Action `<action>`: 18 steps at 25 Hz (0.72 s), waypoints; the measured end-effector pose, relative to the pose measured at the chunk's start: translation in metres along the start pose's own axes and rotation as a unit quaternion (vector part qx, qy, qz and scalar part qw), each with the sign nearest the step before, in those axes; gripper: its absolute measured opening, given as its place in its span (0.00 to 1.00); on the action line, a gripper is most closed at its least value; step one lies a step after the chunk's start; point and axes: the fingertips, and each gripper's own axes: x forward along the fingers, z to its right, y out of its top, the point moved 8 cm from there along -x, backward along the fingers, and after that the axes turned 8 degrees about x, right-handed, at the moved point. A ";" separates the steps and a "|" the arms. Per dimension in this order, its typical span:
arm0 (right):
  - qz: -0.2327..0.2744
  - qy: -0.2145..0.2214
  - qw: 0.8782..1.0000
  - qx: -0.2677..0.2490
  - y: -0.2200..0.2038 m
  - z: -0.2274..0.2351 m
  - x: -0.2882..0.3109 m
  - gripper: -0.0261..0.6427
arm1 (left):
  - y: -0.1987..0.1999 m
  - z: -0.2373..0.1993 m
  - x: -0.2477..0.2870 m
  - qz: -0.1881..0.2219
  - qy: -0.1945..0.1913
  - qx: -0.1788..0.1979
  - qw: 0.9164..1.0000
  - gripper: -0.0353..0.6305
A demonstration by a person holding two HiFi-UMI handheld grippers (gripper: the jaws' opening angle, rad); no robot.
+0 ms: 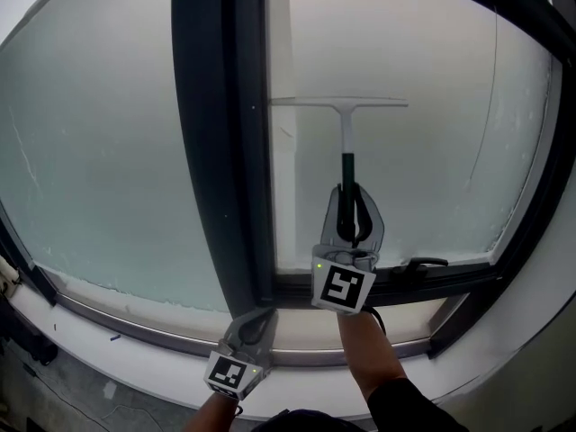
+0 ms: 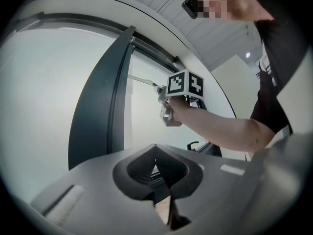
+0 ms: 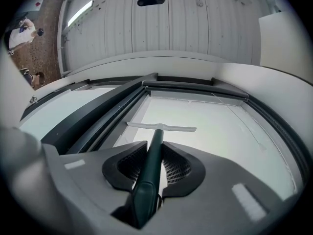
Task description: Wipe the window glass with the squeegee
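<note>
- just 1 squeegee (image 1: 339, 106)
- 2 grippers: left gripper (image 1: 255, 320), right gripper (image 1: 351, 207)
- 2 glass panes: left pane (image 1: 99, 151), right pane (image 1: 432, 151)
- 1 dark frame post (image 1: 220, 151) between them
- 1 window handle (image 1: 423, 263), far as I can see

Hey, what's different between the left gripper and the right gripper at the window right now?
The right gripper is shut on the dark handle of the squeegee; the left gripper is shut on nothing. The right gripper is raised before the window glass; the left gripper sits lower, at the foot of the dark centre post. Both carry a marker cube.
</note>
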 end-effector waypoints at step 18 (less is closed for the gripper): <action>-0.032 -0.001 0.999 0.011 -0.013 -0.005 -0.029 0.18 | -0.002 0.007 -0.006 -0.006 -0.013 -0.005 1.000 0.05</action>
